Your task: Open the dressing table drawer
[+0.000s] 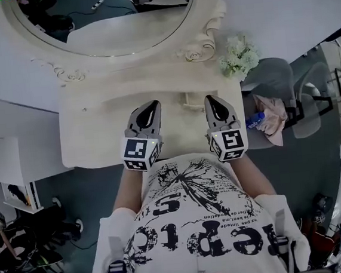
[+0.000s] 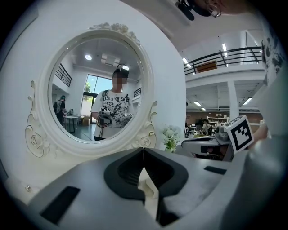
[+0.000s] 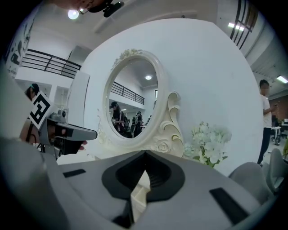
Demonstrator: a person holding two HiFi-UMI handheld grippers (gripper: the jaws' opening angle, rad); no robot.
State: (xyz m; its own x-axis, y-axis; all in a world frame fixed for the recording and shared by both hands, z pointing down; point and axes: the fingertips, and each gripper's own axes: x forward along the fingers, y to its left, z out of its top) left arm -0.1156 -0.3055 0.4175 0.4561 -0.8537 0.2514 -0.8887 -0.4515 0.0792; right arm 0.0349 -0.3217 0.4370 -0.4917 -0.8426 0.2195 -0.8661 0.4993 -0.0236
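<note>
The white dressing table point(image 1: 92, 137) with its oval mirror point(image 1: 112, 24) lies below me in the head view. Its drawer front does not show from above. My left gripper point(image 1: 154, 105) and right gripper point(image 1: 211, 100) hover side by side over the tabletop, both pointing at the mirror. In the left gripper view the left gripper point(image 2: 144, 150) has its jaws meeting at the tips, with nothing between them. The right gripper point(image 3: 145, 153) is likewise shut and empty, facing the mirror frame point(image 3: 164, 130). A small cream fitting point(image 1: 189, 101) sits on the top between the two grippers.
White flowers point(image 1: 239, 55) stand at the table's right corner. A grey chair point(image 1: 285, 83) to the right holds a pink cloth point(image 1: 271, 114) and a blue bottle point(image 1: 255, 119). A white cabinet point(image 1: 11, 160) stands left. A person point(image 3: 265, 119) stands far right.
</note>
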